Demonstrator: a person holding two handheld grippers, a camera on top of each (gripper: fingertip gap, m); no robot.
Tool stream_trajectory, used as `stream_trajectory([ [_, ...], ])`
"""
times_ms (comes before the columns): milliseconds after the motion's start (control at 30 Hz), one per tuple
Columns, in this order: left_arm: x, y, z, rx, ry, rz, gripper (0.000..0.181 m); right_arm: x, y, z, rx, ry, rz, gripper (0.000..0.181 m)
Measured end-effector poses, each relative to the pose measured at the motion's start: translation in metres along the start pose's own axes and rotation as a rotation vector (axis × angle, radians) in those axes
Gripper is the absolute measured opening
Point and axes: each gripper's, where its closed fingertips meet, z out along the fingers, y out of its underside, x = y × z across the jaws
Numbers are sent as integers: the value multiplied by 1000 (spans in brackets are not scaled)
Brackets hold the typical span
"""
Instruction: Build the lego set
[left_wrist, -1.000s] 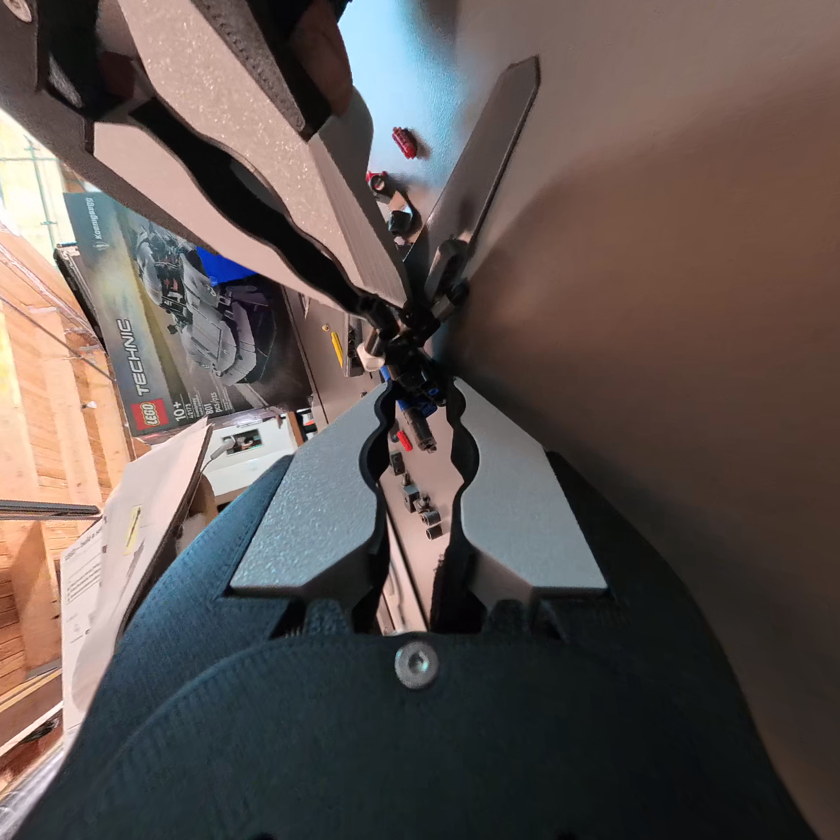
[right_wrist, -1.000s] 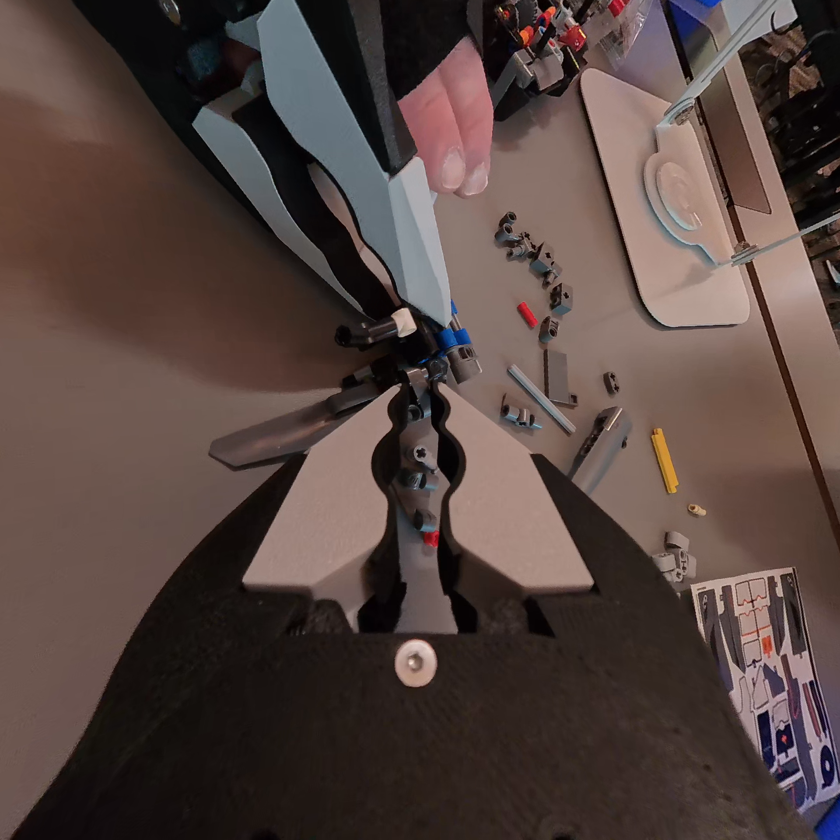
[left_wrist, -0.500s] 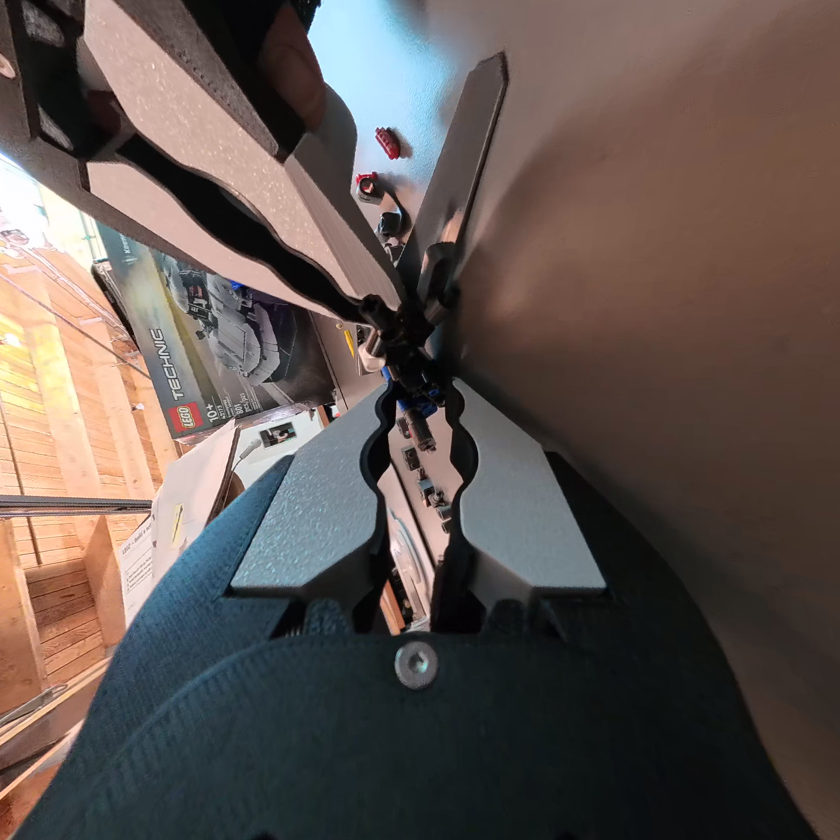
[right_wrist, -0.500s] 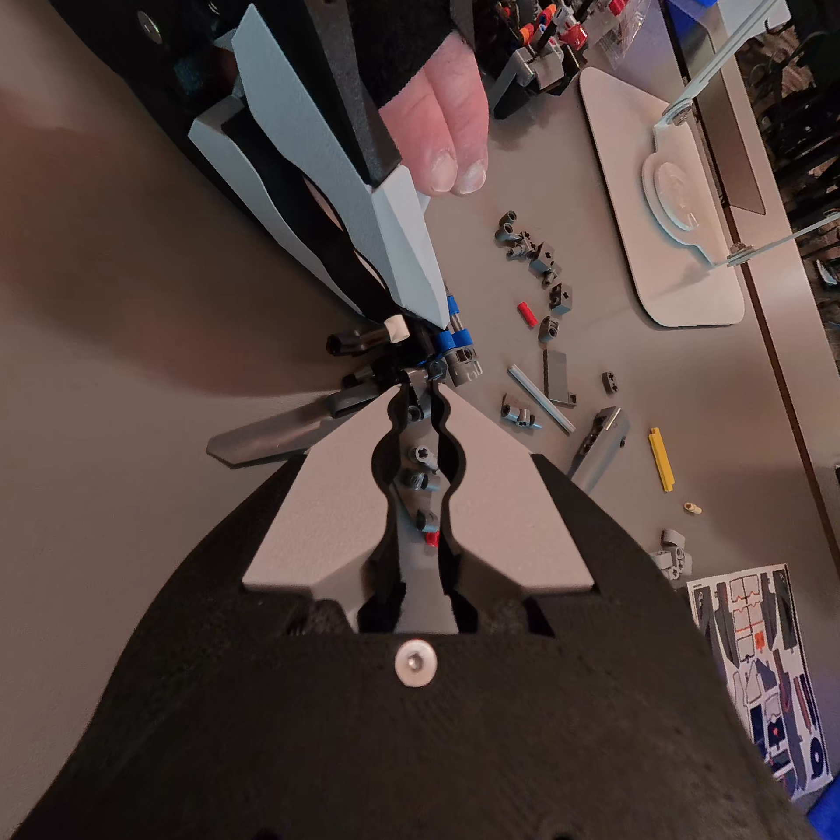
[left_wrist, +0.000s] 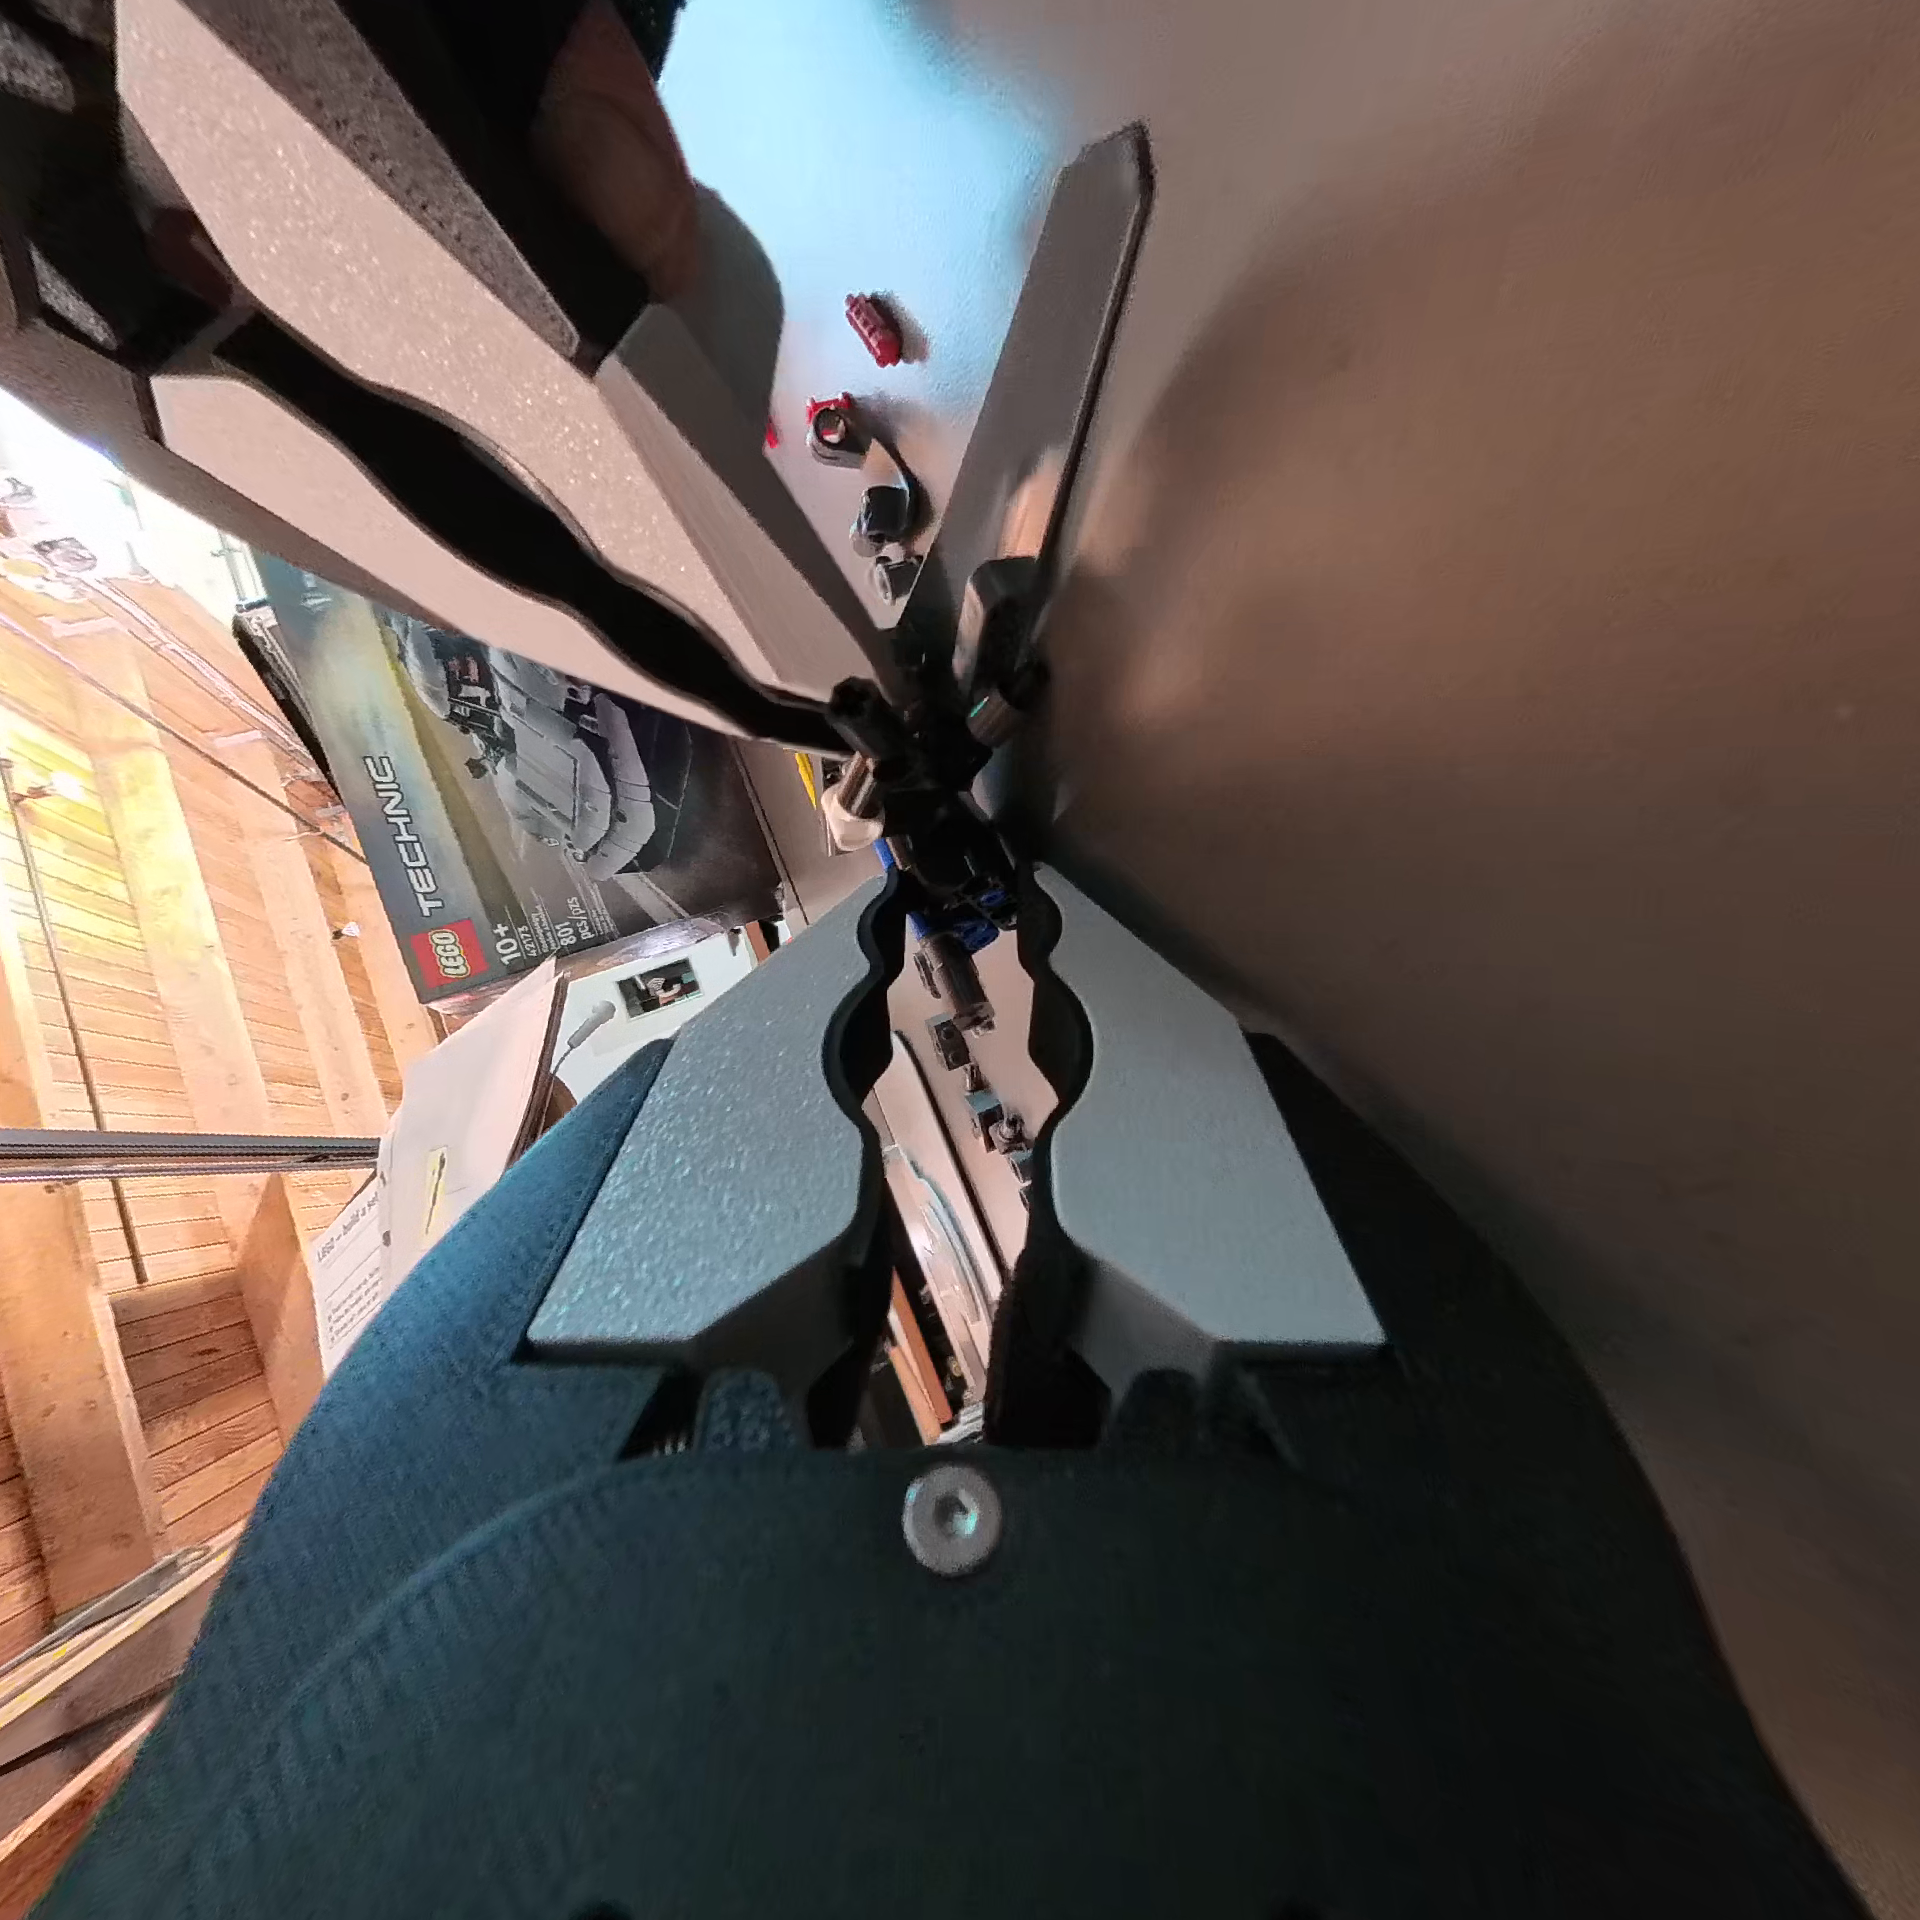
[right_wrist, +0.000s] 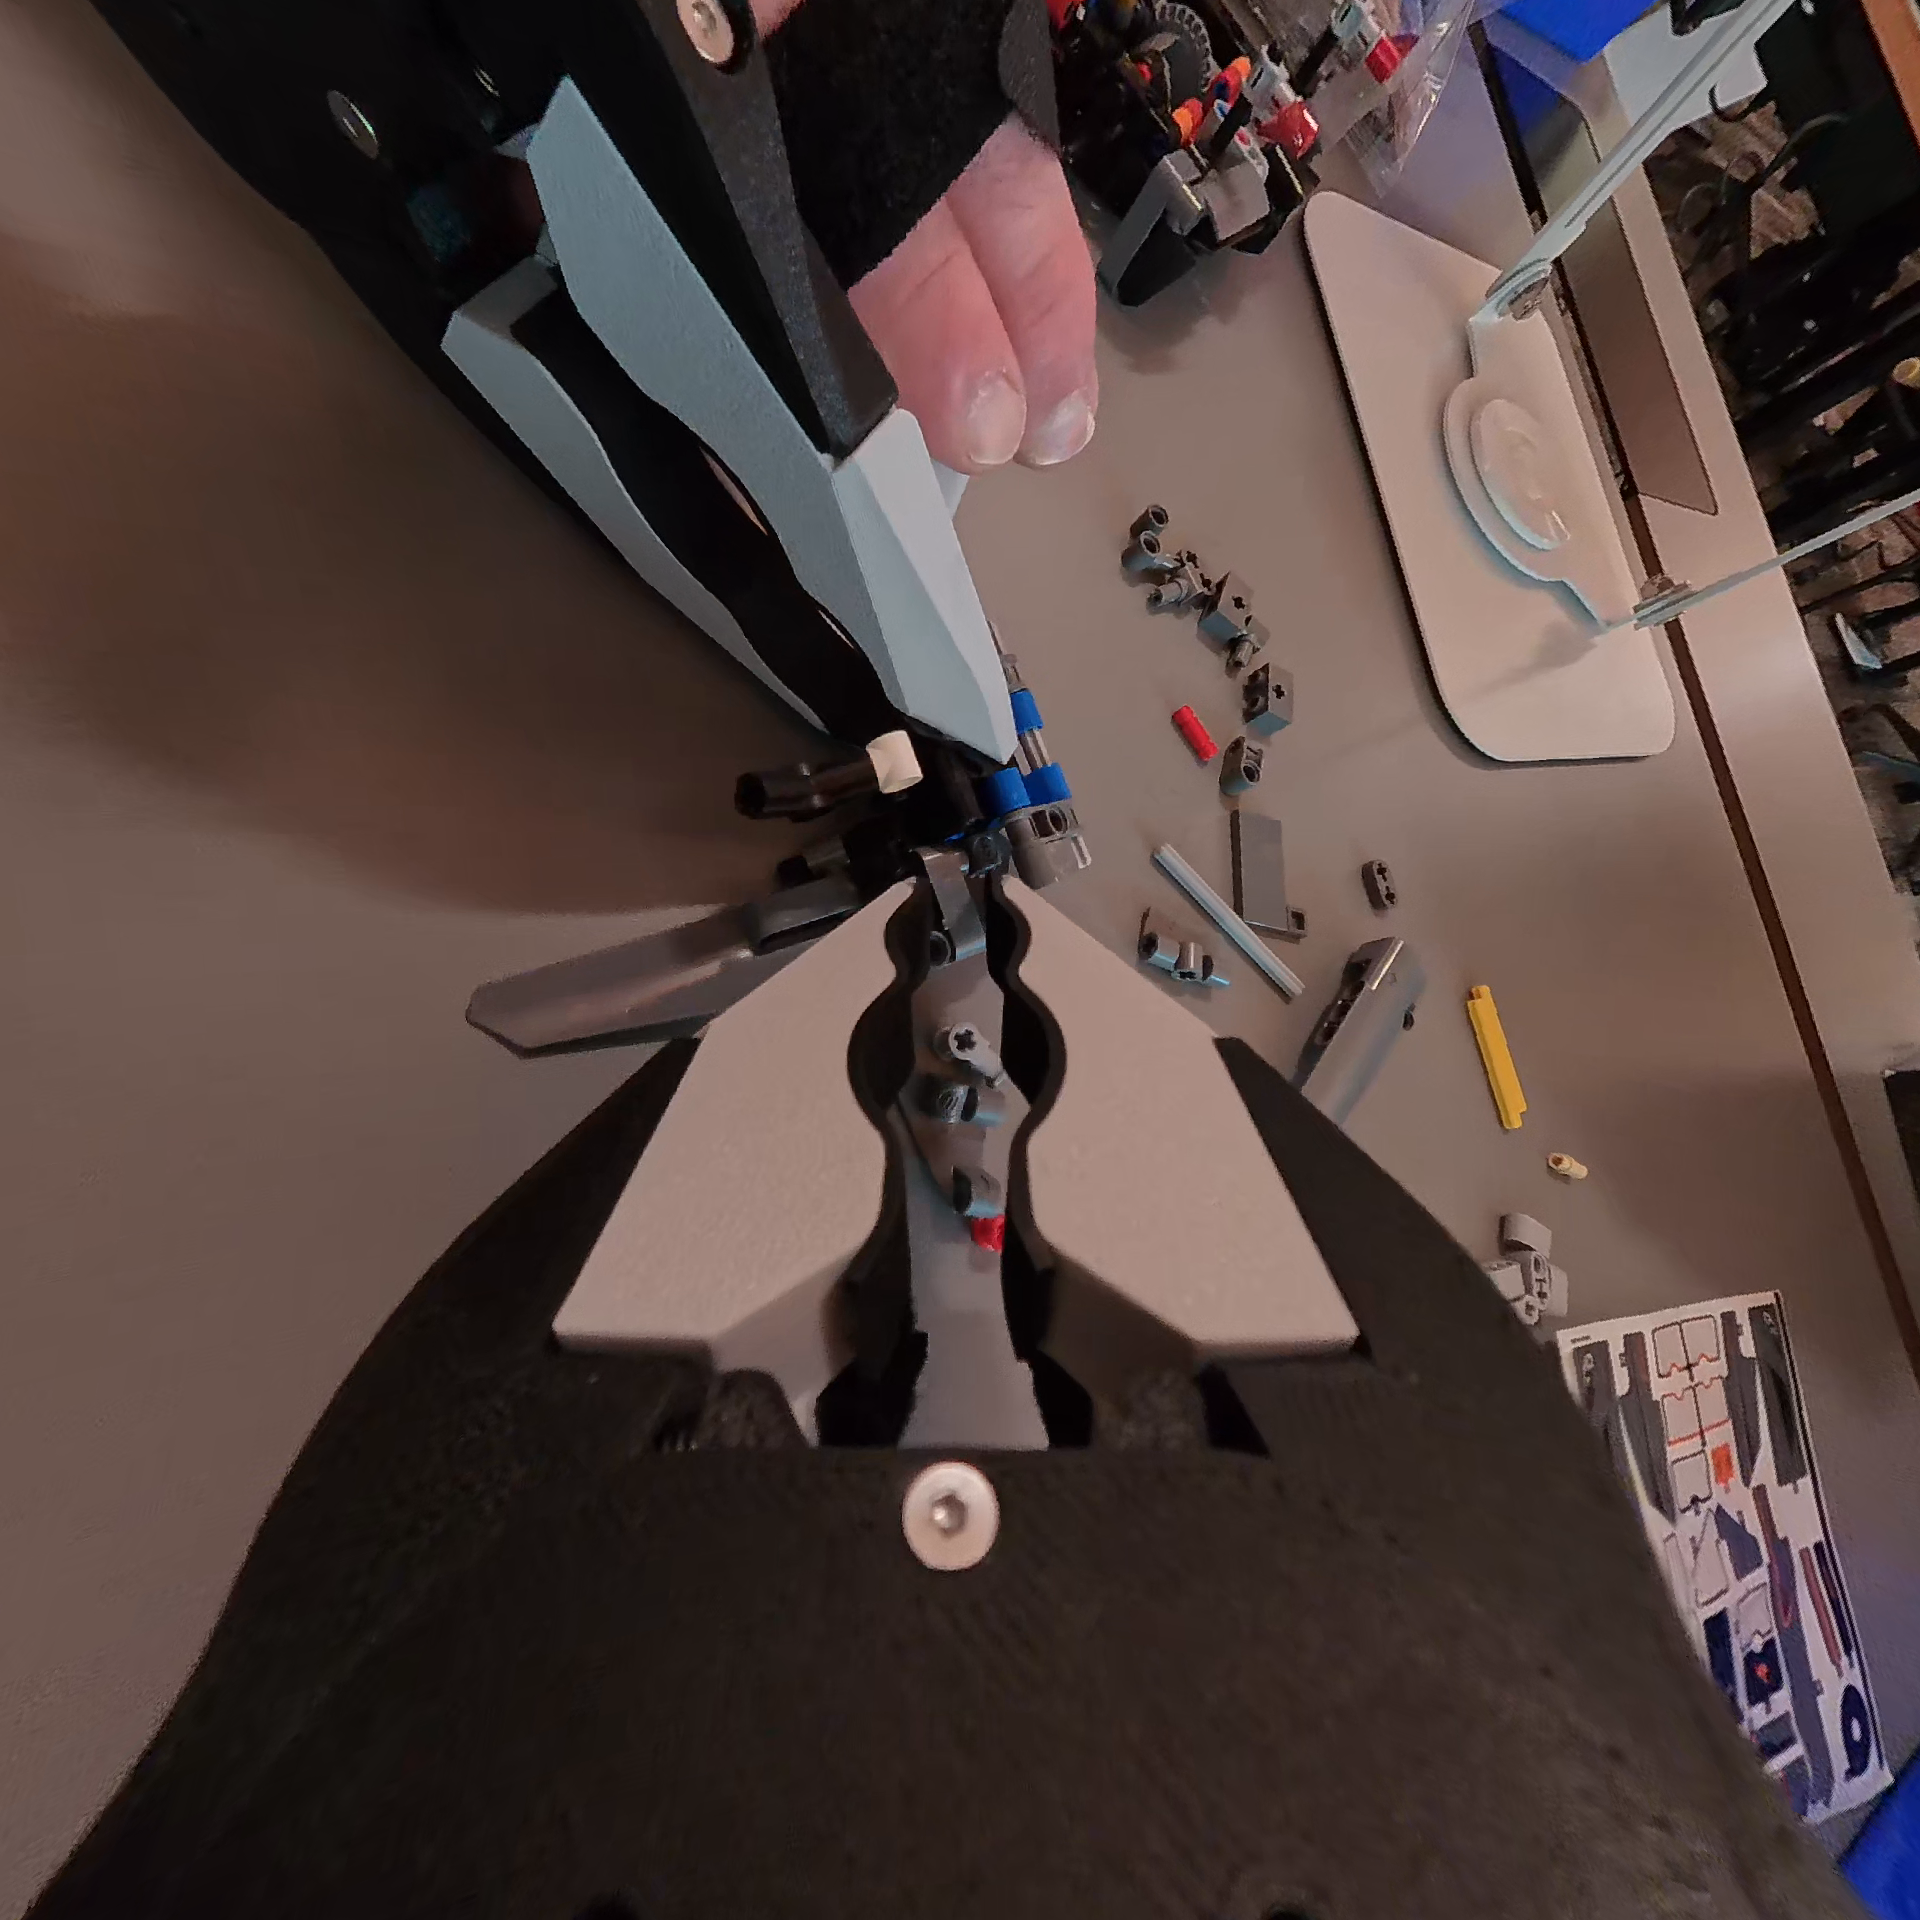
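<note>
Above the grey table (right_wrist: 312, 1143), both grippers' jaws pinch 1 small lego assembly (right_wrist: 997, 831) (loose pieces (right_wrist: 1226, 623) nearby).

My right gripper (right_wrist: 951, 899): clamped on the lego assembly (right_wrist: 935, 831).
My left gripper (right_wrist: 971, 743): gripping its far side.
Table (right_wrist: 1351, 1039): scattered loose pieces.

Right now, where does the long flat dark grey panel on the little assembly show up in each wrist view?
Left wrist view: the dark grey panel runs from centre toward the top, right of the red loose pieces.
Right wrist view: the same panel juts left of centre, beside the right tongs.
Shared landmark: the white-tipped black pin on the assembly.
</note>
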Motion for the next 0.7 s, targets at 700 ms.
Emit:
stream_trajectory([
  [700,-2,-2,0,-19,-64,63,18,-8,-1,-3,33,-66,15,0],
])
